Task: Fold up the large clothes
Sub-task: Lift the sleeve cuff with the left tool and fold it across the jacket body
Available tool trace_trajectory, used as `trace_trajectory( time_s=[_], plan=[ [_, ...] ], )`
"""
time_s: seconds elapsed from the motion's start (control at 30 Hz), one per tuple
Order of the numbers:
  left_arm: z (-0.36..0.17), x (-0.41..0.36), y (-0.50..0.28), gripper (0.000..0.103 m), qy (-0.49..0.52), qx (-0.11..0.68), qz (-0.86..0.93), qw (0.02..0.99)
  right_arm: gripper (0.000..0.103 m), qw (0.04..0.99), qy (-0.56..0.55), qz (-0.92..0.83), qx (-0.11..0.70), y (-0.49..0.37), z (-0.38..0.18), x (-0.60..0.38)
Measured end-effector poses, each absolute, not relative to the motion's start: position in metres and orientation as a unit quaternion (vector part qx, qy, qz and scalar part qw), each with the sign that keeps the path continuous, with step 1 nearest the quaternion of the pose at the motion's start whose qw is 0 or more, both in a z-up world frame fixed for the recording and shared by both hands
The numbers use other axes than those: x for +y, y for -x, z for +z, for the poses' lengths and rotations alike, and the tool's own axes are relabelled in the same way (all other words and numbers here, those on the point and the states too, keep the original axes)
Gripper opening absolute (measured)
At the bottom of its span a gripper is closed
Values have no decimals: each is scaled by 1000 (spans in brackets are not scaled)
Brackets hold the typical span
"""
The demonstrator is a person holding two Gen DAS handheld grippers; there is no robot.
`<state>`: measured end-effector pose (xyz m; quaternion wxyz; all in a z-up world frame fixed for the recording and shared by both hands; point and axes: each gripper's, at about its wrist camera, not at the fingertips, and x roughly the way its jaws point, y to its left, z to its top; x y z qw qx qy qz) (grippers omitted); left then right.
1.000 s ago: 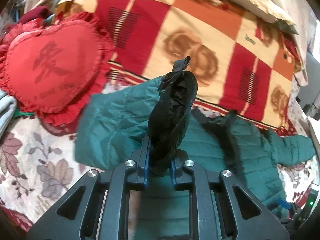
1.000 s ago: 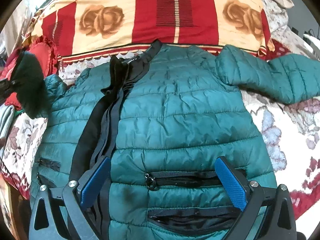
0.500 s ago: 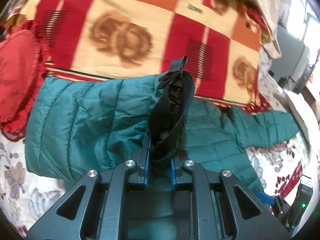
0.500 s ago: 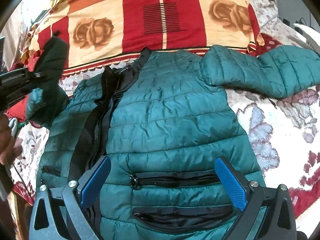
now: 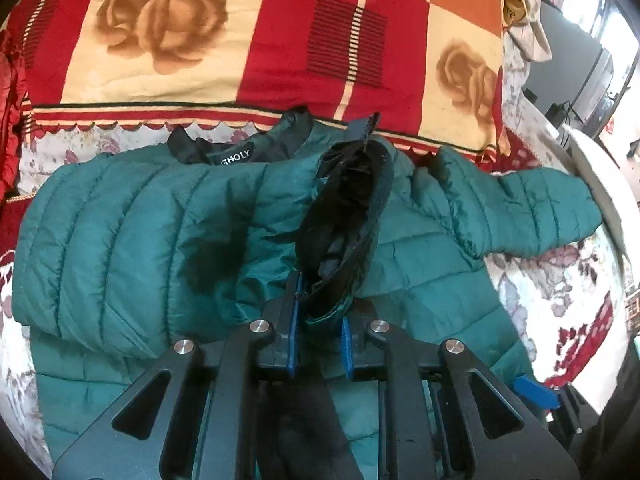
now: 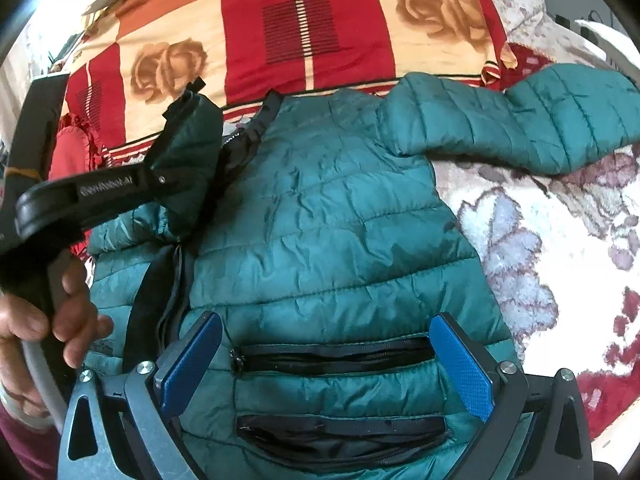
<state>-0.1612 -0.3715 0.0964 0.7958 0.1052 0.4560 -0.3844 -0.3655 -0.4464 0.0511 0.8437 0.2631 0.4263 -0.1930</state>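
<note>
A red, cream and orange rose-print blanket (image 5: 256, 40) fills the twelve o'clock half of both views. Below it, a teal quilted jacket (image 6: 328, 220) lies front-up and spread flat on the floral sheet (image 6: 560, 248), one sleeve (image 6: 520, 128) reaching toward two o'clock. The left gripper (image 5: 318, 328), carried in a hand (image 6: 48, 320) at nine o'clock of the right wrist view, is clenched on the other sleeve's black-lined cuff (image 5: 344, 208), lifted above the jacket's chest. The right gripper (image 6: 326, 360) hovers with jaws spread wide over two zipped pockets (image 6: 336, 354); whether it touches the fabric is unclear.
</note>
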Motion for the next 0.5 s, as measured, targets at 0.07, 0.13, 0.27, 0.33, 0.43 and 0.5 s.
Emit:
trace_trajectory(
  time_s=[0.07,0.13,0.27,0.33,0.43,0.5],
  plan=[
    [94,-371,162,17,-107,454,-386,796,103,843,-267,-193,425,365,50,-448],
    [92,-369,162,23,-103,455,-385,796,103,842,-269,-193,425,365,50,-448],
    [92,-362,158,57,-75,469,-389,790,103,840,-273,-190,427,365,49,-446],
    [95,-354,154,65,-48,477,-393,785,103,840,-274,-191,427,366,50,-446],
    [103,-338,150,65,-28,491,-406,770,103,840,-277,-189,427,366,52,-446],
    [112,-323,147,65,-27,487,-406,773,103,842,-279,-186,422,366,56,-446]
  ],
)
